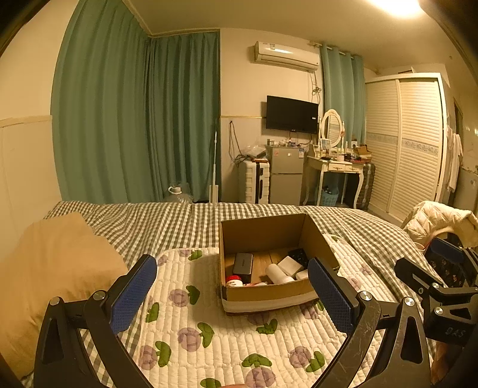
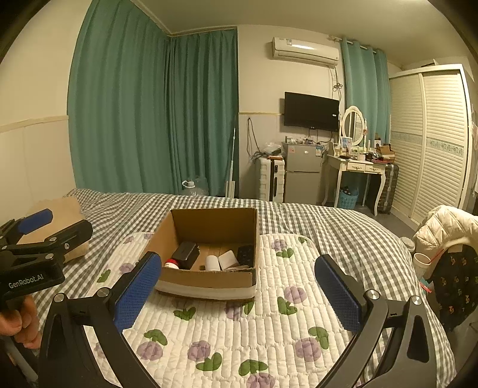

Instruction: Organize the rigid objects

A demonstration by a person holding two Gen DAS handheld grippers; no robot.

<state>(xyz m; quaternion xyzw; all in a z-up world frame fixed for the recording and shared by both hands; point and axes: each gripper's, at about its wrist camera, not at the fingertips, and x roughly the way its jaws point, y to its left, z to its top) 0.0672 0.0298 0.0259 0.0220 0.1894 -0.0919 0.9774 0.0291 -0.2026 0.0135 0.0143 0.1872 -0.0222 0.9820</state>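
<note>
Left gripper (image 1: 233,294) fingers spread wide, holding nothing; right gripper (image 2: 239,291) likewise wide and empty. At 12 o'clock from both, the cardboard box (image 1: 269,294) rests on the floral quilted pad (image 1: 209,334), holding a black case (image 1: 242,264), white roll (image 1: 277,274) and red-capped jar (image 1: 233,280).

Warm yellowish indoor light here, fairly dim overall. In the left wrist view a ceiling lamp (image 1: 394,6) blows out to white glare at the top edge. Strong fisheye bend: the curtains (image 2: 149,113) and wardrobe (image 2: 430,140) curve, and dark vignette fills the corners. Soft shadow sits inside the cardboard box (image 2: 209,226). Far furniture looks soft and grainy.
</note>
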